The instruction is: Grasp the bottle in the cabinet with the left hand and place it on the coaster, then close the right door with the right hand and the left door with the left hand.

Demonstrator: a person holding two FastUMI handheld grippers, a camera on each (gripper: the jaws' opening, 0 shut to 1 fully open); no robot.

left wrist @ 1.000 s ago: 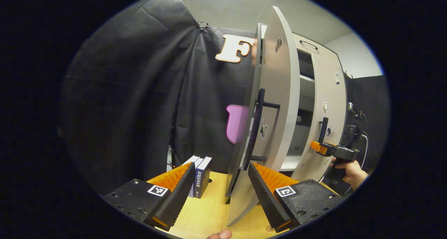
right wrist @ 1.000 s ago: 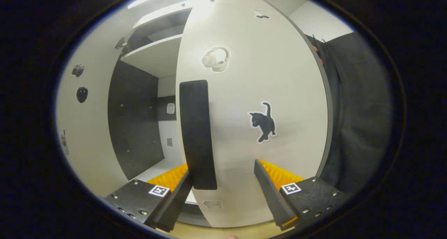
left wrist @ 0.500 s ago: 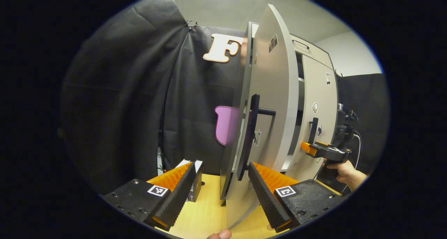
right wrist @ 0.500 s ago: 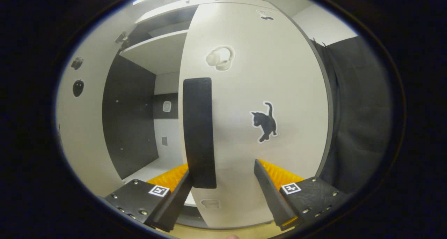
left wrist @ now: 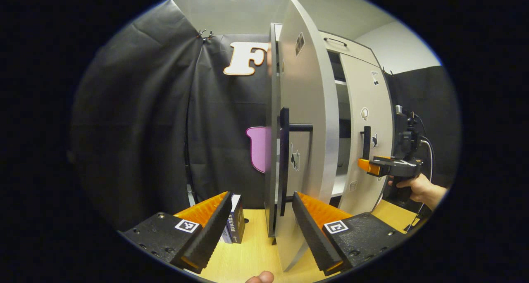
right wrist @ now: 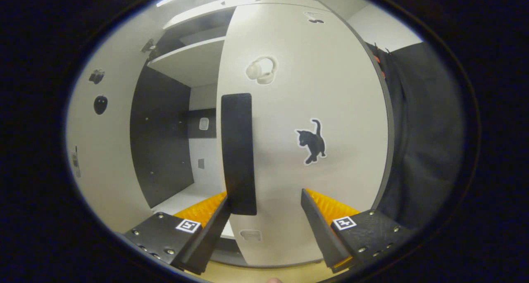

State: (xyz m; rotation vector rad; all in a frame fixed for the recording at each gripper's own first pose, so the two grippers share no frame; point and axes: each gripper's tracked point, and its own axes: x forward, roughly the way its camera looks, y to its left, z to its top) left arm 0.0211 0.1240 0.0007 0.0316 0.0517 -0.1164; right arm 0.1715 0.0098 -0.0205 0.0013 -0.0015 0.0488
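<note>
In the left gripper view the cabinet's left door (left wrist: 308, 122) stands ajar, seen nearly edge-on. The lower end of its black handle (left wrist: 284, 159) lies between the spread fingers of my left gripper (left wrist: 262, 229), which is open. Farther right is the right door (left wrist: 368, 109), with the right gripper (left wrist: 372, 166) held by a hand (left wrist: 417, 190) just in front of its handle. In the right gripper view the right door (right wrist: 314, 89) is close ahead. My right gripper (right wrist: 264, 229) is open, with the foot of the black handle (right wrist: 237, 151) by its left finger. The cabinet's inside (right wrist: 173, 138) shows through the gap.
Several dark books (left wrist: 234, 221) stand on the wooden table (left wrist: 248, 254) left of the cabinet. A white shelf (right wrist: 190, 64) crosses the cabinet's upper part. The left door's inner face (right wrist: 99, 159) fills the left of the right gripper view. Black cloth hangs behind and to the right.
In the left gripper view the left door and its handle have slid leftwards, so the handle now lies between my fingers. The right gripper stays at the right door's handle, hardly moved.
</note>
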